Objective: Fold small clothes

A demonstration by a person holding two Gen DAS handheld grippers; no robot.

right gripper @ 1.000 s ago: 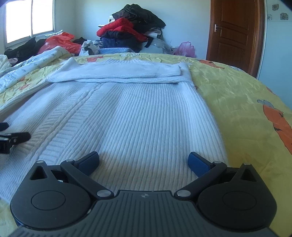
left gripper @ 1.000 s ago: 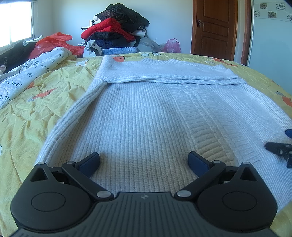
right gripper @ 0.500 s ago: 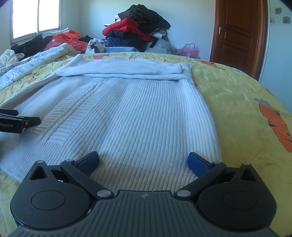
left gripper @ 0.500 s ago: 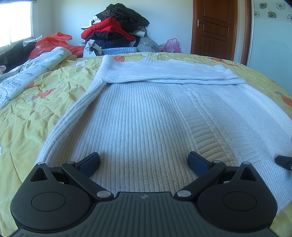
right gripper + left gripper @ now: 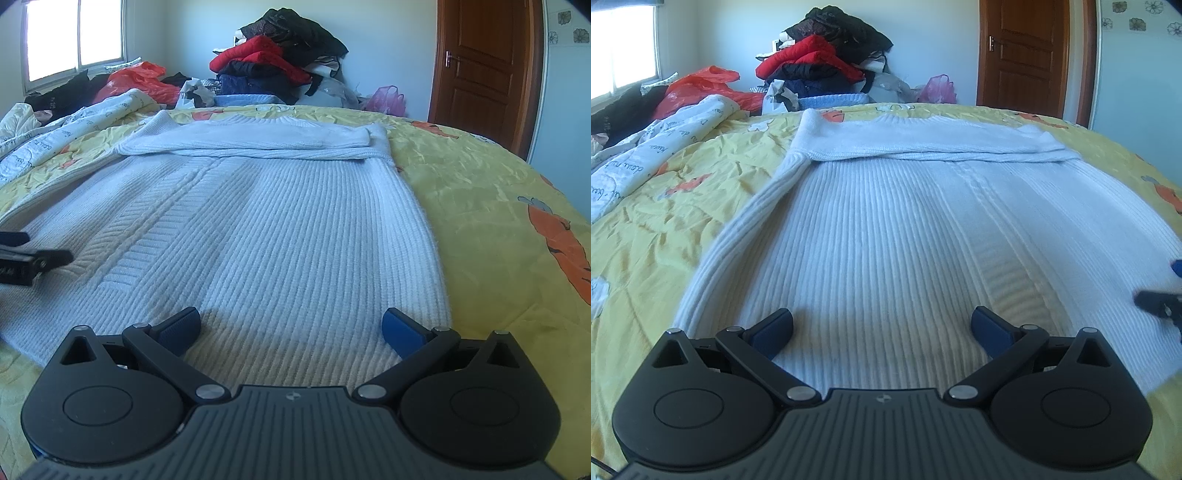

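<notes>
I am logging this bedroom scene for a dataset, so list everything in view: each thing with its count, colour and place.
sweater: one, white ribbed knit, flat on the bed, sleeves folded across its far end
bedspread: one, yellow with orange prints, under the sweater
quilt: one, white with lettering, bunched at the bed's left edge
clothes pile: one heap, red, black and dark blue, beyond the bed
blue knit: one, light blue, at the foot of the pile
plastic bags: one orange-red at left, one pink near the door
door: one, brown wood, shut, far right
window: one, bright, far left
left gripper: black, blue pads, open over the near hem
right gripper: the same, open over the near hem
</notes>
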